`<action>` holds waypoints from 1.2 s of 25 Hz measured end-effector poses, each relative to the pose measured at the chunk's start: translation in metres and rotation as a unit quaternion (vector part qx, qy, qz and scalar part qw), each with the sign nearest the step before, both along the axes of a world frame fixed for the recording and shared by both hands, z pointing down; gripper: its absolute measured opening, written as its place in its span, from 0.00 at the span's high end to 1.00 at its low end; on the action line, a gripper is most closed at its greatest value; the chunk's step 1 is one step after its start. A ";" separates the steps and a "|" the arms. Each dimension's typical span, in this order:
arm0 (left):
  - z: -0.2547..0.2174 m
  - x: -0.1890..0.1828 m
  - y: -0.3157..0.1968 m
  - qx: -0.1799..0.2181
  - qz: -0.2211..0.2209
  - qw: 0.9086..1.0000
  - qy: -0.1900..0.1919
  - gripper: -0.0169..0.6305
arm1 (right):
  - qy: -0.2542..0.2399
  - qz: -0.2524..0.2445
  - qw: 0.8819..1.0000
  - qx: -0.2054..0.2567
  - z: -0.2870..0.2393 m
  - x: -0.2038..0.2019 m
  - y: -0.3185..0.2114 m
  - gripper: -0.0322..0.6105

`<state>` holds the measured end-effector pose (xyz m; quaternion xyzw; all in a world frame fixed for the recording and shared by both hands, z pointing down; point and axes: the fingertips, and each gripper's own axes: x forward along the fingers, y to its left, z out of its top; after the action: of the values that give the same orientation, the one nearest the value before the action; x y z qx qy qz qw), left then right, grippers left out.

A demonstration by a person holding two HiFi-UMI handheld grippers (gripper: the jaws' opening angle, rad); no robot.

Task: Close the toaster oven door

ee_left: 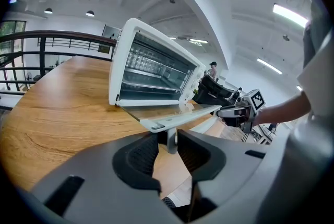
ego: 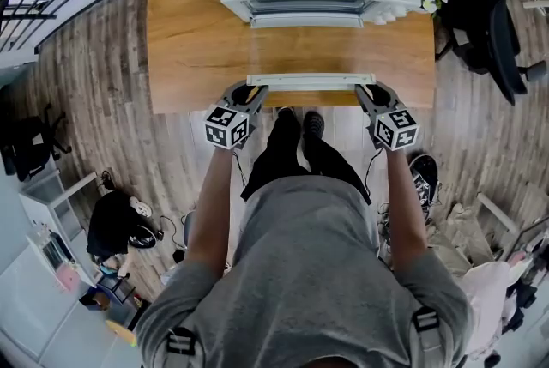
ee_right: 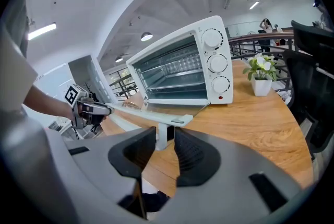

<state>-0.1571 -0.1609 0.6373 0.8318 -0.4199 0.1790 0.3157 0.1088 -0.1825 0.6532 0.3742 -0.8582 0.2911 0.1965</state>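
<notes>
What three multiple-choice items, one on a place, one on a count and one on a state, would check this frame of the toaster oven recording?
1. Where does the potted plant stand?
A. On the table beside the toaster oven
B. On top of the oven
C. On the floor

2. How many knobs does the oven front carry?
A. One
B. Two
C. Three

3. How is the oven door?
A. Shut
B. Hinged down, open
C. Taken off

Key:
1 A: the right gripper view shows it on the wood next to the oven.
2 C: three round knobs sit in one column.
3 B: the door lies flat out from the cavity.
</notes>
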 end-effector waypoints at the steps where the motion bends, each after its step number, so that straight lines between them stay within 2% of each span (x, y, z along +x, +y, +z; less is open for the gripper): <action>1: -0.002 0.000 -0.001 0.001 0.000 1.000 0.003 0.77 | 0.000 0.001 1.000 0.001 -0.002 0.000 -0.001 0.76; 11: -0.024 -0.002 -0.012 0.006 -0.002 0.999 0.039 0.77 | -0.021 0.016 1.000 0.007 -0.025 0.000 -0.012 0.76; 18: -0.045 -0.005 -0.024 0.014 -0.006 0.996 0.086 0.77 | -0.048 0.022 0.999 0.007 -0.047 0.000 -0.024 0.75; 30: -0.070 -0.004 -0.049 0.035 0.026 0.994 0.102 0.75 | -0.065 0.041 0.997 0.025 -0.072 -0.002 -0.048 0.75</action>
<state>-0.1607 -0.2102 0.5678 0.8670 -0.3696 0.0864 0.3229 0.1072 -0.2309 0.5814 0.3943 -0.8601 0.3012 0.1186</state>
